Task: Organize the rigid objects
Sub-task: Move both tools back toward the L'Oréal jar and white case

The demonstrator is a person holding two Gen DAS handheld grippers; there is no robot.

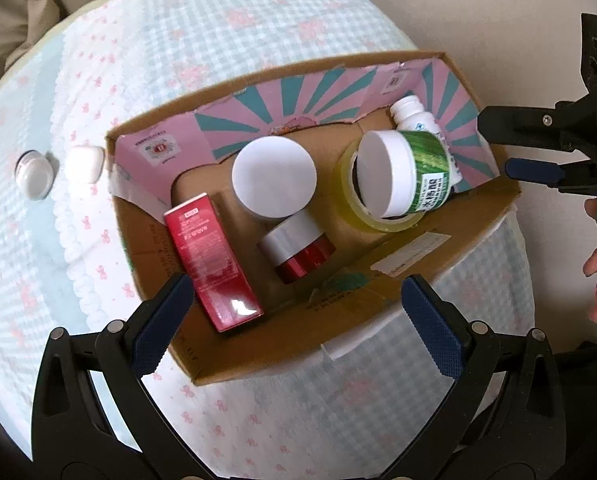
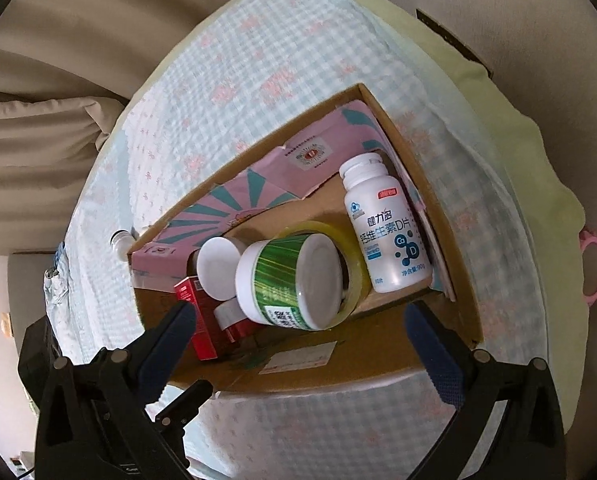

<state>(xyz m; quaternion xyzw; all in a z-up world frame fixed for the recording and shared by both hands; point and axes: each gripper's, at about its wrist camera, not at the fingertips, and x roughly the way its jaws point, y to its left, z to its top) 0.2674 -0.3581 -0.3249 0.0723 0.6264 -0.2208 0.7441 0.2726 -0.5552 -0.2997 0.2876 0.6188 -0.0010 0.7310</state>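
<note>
Both jaws gape wide, empty: left gripper (image 1: 296, 312) and right gripper (image 2: 300, 338) above the cardboard box's (image 1: 282, 344) near wall. Inside, left to right: red carton (image 1: 210, 260), white-lidded jar (image 1: 274, 178), red jar (image 1: 298, 248), green-labelled tub (image 1: 406, 172) on a tape roll (image 1: 350, 208), white bottle (image 2: 386, 232).
</note>
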